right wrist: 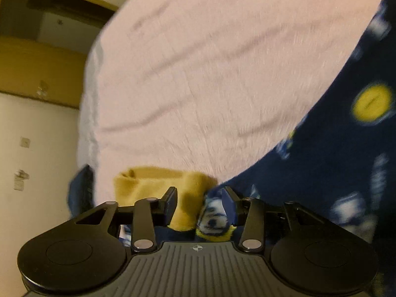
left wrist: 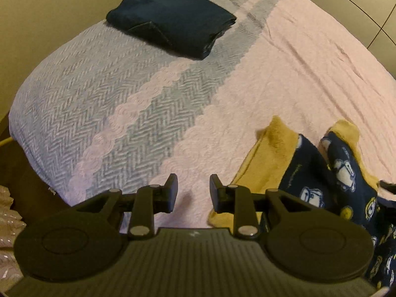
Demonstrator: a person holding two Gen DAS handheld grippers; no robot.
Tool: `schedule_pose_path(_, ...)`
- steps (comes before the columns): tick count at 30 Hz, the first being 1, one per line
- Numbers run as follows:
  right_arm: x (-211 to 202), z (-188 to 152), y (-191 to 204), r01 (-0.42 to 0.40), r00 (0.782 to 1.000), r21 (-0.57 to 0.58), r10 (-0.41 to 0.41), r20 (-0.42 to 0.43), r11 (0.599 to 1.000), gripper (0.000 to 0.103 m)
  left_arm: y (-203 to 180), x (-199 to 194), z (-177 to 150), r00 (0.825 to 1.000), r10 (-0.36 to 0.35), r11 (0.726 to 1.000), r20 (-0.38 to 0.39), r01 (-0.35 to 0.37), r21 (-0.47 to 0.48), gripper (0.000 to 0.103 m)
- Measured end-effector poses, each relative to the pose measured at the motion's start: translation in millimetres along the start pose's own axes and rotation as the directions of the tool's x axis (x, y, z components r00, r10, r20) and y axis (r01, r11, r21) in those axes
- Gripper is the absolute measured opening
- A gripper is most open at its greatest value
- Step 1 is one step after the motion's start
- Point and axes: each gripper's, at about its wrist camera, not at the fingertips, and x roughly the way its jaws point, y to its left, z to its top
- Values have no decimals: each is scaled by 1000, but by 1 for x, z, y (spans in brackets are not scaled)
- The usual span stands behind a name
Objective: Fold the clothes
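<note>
A navy fleece pyjama garment [left wrist: 321,173] with white and yellow cartoon prints and yellow cuffs lies crumpled at the right of the bed. My left gripper [left wrist: 193,193] is open and empty over the bedspread, just left of a yellow cuff [left wrist: 267,158]. My right gripper [right wrist: 199,203] is open, its jaws on either side of the yellow cuff [right wrist: 188,198] and the navy printed cloth [right wrist: 321,160]. A folded dark blue garment [left wrist: 170,22] lies at the far side of the bed.
The bedspread [left wrist: 284,79] is pink with blue-grey herringbone stripes. The bed's left edge drops off near a wall [left wrist: 37,24]. A pale bundle [left wrist: 7,222] sits low at the left. Cupboard doors [right wrist: 37,148] stand beyond the bed in the right wrist view.
</note>
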Motion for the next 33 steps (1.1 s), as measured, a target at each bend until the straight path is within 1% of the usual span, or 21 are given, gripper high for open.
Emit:
schedule_pose_path(2,15,-4,11,62,998,-43,-62,-11,997,9,4,1,-2,1000,-5,1000,-6,5,-7,24)
schedule_pose_path(3,14,-7,20,68,998,-82,-68,11,994,8,7,-1,-3,1000,-12,1000,-6,12,-17,24)
schedule_pose_path(4,10,-12,37,43,999,-166,-38,33,985,4,11,-3,-3,1000,-25,999,-5,25,-36,24)
schedule_pose_path(6,2,-22,71,-3,997,-332,28,69,943,3,20,-6,-4,999,-46,996,-4,45,-73,24)
schedule_pose_path(7,-3,-32,93,-32,996,-429,66,64,903,3,24,-7,-4,999,-45,996,-5,45,-80,24)
schedule_pose_path(9,-8,-63,138,-106,991,-642,134,-4,760,3,31,-9,-4,999,-44,995,-7,44,-94,23)
schedule_pose_path(10,-6,-86,161,-148,988,-734,139,-75,662,4,34,-9,-4,999,-42,994,-8,41,-98,23)
schedule_pose_path(12,3,-123,186,-203,979,-820,94,-182,535,4,38,-9,-4,999,-34,995,-17,32,-90,22)
schedule_pose_path(13,9,-142,194,-203,978,-855,58,-200,478,14,40,-9,-3,999,-37,995,-20,35,-90,22)
schedule_pose_path(14,15,-159,198,-188,980,-885,18,-200,426,37,42,-10,-2,999,-44,995,-20,42,-91,22)
schedule_pose_path(15,19,-170,198,-163,983,-906,-17,-184,391,49,42,-11,-2,999,-51,995,-19,49,-89,22)
schedule_pose_path(16,21,-178,195,-148,984,-920,-37,-173,364,52,42,-12,-2,998,-64,995,-21,62,-82,22)
schedule_pose_path(17,20,-181,189,-140,984,-922,-51,-169,360,52,41,-11,-1,996,-84,994,-30,81,-75,22)
schedule_pose_path(20,14,-177,163,-42,985,-926,-142,-102,376,52,35,-7,-2,984,-165,984,-72,160,-76,23)
schedule_pose_path(21,12,-178,156,6,980,-935,-189,-66,354,52,32,-4,-2,975,-204,977,-93,196,-89,24)
schedule_pose_path(24,-2,-176,120,128,948,-955,-315,39,268,52,23,8,-9,936,-320,940,-147,293,-176,27)
schedule_pose_path(27,-26,-178,80,250,902,-924,-416,115,288,52,9,24,-22,894,-410,891,-183,349,-291,30)
schedule_pose_path(29,-42,-168,55,369,850,-868,-498,171,331,52,1,34,-33,878,-439,853,-193,339,-397,35)
schedule_pose_path(30,-51,-161,46,403,844,-829,-508,173,387,52,-2,39,-39,872,-450,828,-193,326,-456,36)
schedule_pose_path(32,-69,-147,32,462,836,-741,-519,180,487,52,-9,50,-51,865,-468,759,-182,289,-583,39)
schedule_pose_path(33,-75,-143,27,477,833,-715,-521,184,510,52,-13,54,-55,863,-475,735,-173,280,-618,39)
